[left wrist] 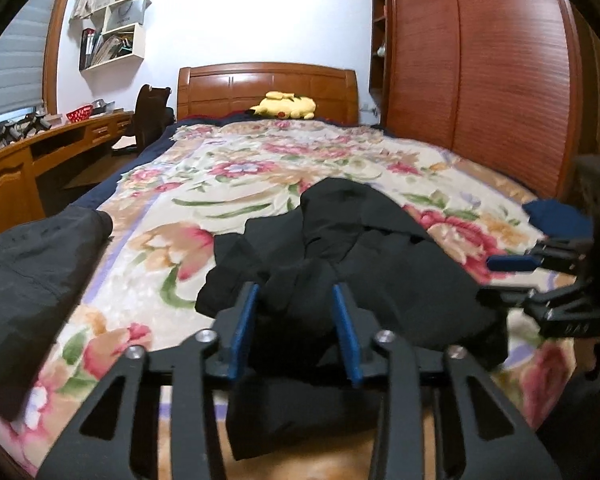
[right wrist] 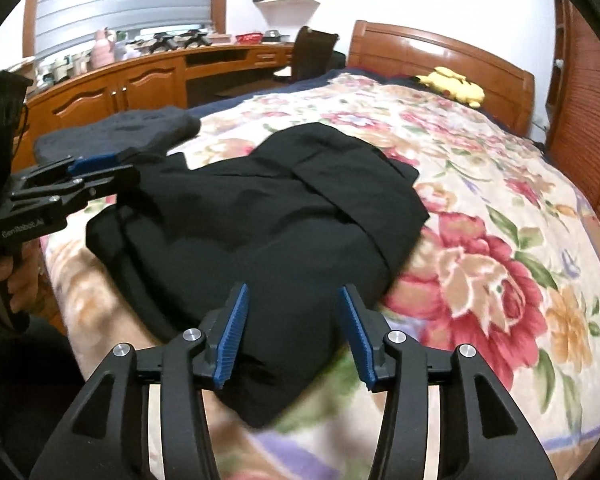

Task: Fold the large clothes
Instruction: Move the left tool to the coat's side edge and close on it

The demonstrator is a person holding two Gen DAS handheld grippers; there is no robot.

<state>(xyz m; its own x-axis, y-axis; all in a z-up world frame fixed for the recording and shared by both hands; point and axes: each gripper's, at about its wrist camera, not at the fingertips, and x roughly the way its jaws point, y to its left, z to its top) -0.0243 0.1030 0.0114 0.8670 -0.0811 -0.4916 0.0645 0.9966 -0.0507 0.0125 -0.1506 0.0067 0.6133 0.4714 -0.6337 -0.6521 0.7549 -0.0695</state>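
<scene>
A large black garment [left wrist: 340, 256] lies crumpled on the floral bedspread [left wrist: 236, 168] near the bed's foot. It also shows in the right wrist view [right wrist: 268, 208], bunched with a fold across its top. My left gripper [left wrist: 295, 292] is open, its blue pads just above the garment's near edge. My right gripper [right wrist: 292, 296] is open over the garment's near right corner, holding nothing. The right gripper appears at the right edge of the left wrist view [left wrist: 512, 268]. The left gripper appears at the left of the right wrist view [right wrist: 112, 168], beside the garment's left edge.
A dark grey folded garment [left wrist: 32, 280] lies at the bed's left edge, also in the right wrist view [right wrist: 116, 132]. A blue cloth [left wrist: 556, 216] lies at the right. A yellow plush [left wrist: 284, 106] sits by the headboard. A wooden desk [right wrist: 140, 80] stands left, a wardrobe [left wrist: 480, 64] right.
</scene>
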